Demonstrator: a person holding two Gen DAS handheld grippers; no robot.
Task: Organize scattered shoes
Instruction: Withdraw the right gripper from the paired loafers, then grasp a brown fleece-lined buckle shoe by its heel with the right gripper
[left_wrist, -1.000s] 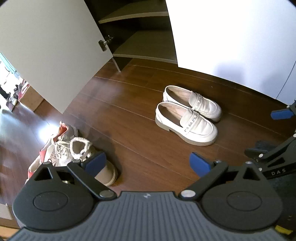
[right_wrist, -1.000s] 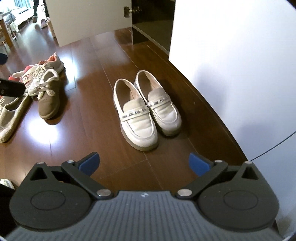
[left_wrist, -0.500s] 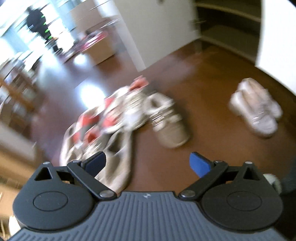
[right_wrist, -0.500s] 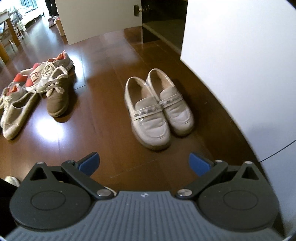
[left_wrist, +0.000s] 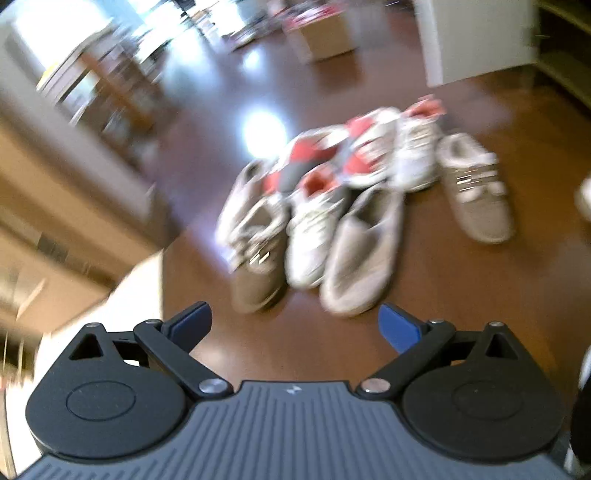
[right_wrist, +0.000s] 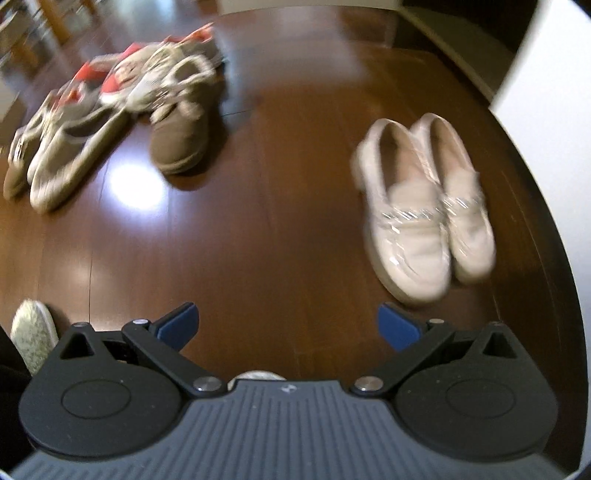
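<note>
Dark wood floor (right_wrist: 258, 206) is carrying a blurred shoe pile (left_wrist: 332, 206) mid-frame, loafers (right_wrist: 424, 206) paired at right. Left gripper (left_wrist: 295, 326) and right gripper (right_wrist: 286, 325) are hanging spread wide, empty. Shoes are probably light, soft; pinching a heel collar looks safest.

Glossy wood floor (right_wrist: 277, 206); shiny cream loafers (right_wrist: 424, 206); matt brown suede shoe (right_wrist: 181, 140).

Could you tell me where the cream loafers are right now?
In the right wrist view, the loafers sit paired on the floor at right, apart from the shoe pile at upper left.
</note>
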